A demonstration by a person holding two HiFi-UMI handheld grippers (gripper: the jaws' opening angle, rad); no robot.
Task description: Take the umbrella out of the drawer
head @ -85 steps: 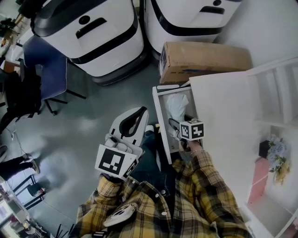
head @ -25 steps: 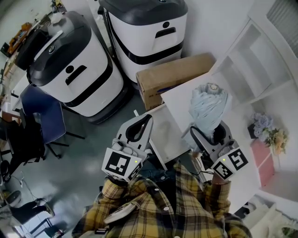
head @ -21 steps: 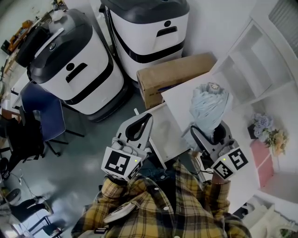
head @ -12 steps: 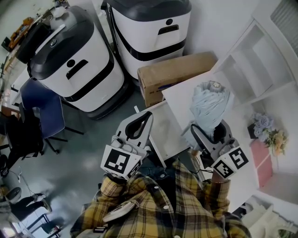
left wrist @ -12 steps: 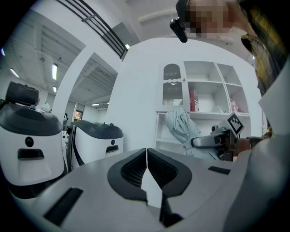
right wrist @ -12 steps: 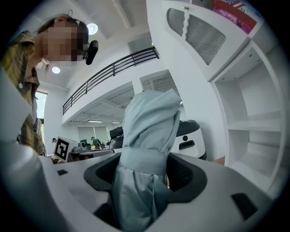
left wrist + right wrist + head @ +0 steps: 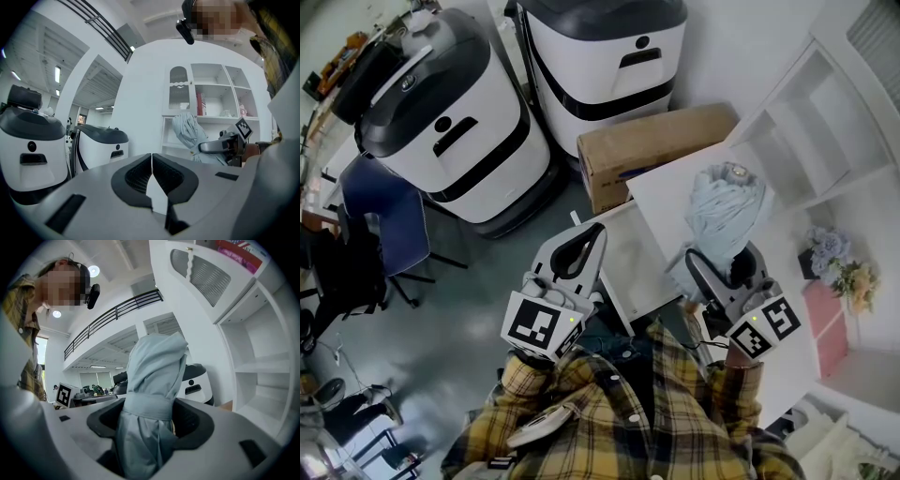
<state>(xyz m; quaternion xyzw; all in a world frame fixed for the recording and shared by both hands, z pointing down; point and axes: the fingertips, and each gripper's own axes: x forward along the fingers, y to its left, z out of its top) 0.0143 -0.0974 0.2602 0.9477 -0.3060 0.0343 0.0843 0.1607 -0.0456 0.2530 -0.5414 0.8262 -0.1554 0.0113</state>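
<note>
A folded pale blue umbrella stands upright over the white cabinet top, and my right gripper is shut on its lower part. In the right gripper view the umbrella fills the gap between the two jaws of the right gripper, with its strap at pad height. The white drawer stands open below the cabinet top. My left gripper hovers in front of the drawer, shut with nothing in it. The left gripper view shows the left gripper with pads touching, and the umbrella off to the right.
Two large white-and-black machines stand on the floor beyond the drawer. A cardboard box lies against the cabinet. White shelving rises at the right, with flowers beside it. A blue chair is at the left.
The right gripper, earlier down in the open drawer, now holds the umbrella up above the cabinet top. Over the last second nothing has visibly moved.
</note>
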